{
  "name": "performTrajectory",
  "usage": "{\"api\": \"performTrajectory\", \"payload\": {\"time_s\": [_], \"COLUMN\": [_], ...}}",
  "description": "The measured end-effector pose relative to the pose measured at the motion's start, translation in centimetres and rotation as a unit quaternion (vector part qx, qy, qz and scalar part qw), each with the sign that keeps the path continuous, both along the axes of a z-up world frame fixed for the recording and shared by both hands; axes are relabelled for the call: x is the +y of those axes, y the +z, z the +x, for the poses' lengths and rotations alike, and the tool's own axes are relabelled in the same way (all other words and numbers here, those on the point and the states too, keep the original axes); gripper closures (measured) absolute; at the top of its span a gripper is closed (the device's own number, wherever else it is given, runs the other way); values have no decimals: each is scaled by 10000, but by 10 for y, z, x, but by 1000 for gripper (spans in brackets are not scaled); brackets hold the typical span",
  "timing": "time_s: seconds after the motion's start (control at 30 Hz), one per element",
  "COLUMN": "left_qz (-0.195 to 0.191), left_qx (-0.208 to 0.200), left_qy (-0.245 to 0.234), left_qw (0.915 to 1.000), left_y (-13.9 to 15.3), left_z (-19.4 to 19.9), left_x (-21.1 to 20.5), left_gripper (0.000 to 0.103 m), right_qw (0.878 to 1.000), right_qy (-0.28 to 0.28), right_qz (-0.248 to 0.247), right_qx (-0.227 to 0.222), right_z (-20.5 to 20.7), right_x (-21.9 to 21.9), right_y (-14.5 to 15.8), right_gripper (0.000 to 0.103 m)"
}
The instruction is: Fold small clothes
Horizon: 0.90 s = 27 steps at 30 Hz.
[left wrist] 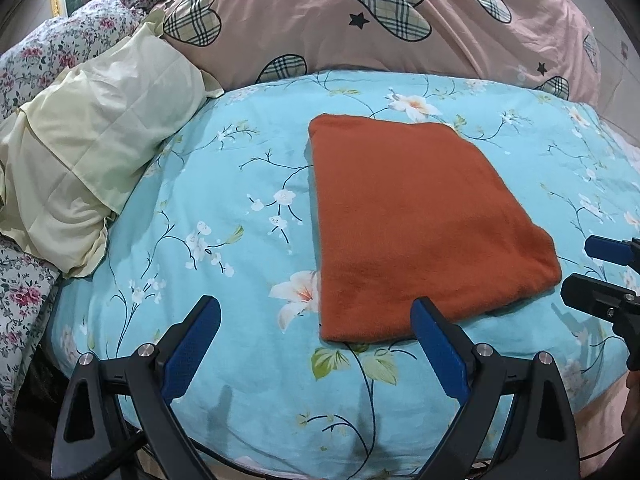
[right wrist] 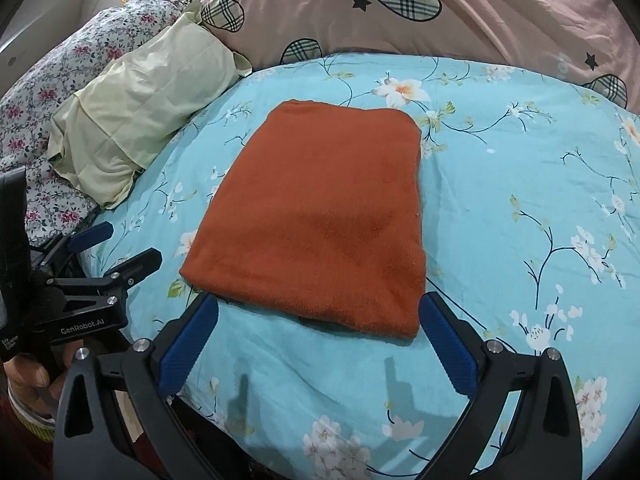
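An orange garment (left wrist: pixel 416 224) lies folded into a flat rectangle on the blue floral bedsheet (left wrist: pixel 224 208); it also shows in the right wrist view (right wrist: pixel 324 224). My left gripper (left wrist: pixel 316 312) is open and empty, just in front of the garment's near left corner. My right gripper (right wrist: pixel 318 312) is open and empty, its fingertips on either side of the garment's near edge without holding it. The right gripper also shows at the right edge of the left wrist view (left wrist: pixel 592 268). The left gripper shows at the left in the right wrist view (right wrist: pixel 120 246).
A pale yellow pillow (left wrist: pixel 88 148) lies at the left of the sheet. A pink quilt with plaid hearts (left wrist: pixel 380 20) is bunched along the back. A floral pillow (left wrist: pixel 48 48) sits at the far left. The bed's front edge is just below the grippers.
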State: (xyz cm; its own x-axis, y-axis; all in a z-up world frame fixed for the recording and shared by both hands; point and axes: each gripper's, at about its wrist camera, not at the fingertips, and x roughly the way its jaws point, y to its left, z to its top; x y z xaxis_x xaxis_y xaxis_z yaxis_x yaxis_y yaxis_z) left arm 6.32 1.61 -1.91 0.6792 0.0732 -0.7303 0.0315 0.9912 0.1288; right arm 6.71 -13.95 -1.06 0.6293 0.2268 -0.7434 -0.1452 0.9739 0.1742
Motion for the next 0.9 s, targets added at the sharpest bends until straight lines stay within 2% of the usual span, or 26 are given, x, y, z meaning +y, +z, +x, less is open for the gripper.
{"api": "performTrajectory", "payload": {"time_s": [0.4,0.63,0.8,0.9], "left_qz": [-193,-264,-407,-260], "left_qx": [152,253,467,672], "left_qy": [39,12,-31,-84], "left_qw": [9997,9993,9981,9974], "left_y": [5,6,8,12], "left_z": [7,21,39,51], "left_x": [8,9,12,10], "left_gripper": [7,7,7,7], "right_qw": [9998,9990,9985,9976], "right_qy": [81,161,317,420], "right_qz": [-2,206,318,296], "right_qx": [176,354,319,472], "right_z": [16,37,55,70], "right_x": [0,-11,-20,-20], "right_y": [4,0,6,12], "right_gripper": [2,2,2,2]}}
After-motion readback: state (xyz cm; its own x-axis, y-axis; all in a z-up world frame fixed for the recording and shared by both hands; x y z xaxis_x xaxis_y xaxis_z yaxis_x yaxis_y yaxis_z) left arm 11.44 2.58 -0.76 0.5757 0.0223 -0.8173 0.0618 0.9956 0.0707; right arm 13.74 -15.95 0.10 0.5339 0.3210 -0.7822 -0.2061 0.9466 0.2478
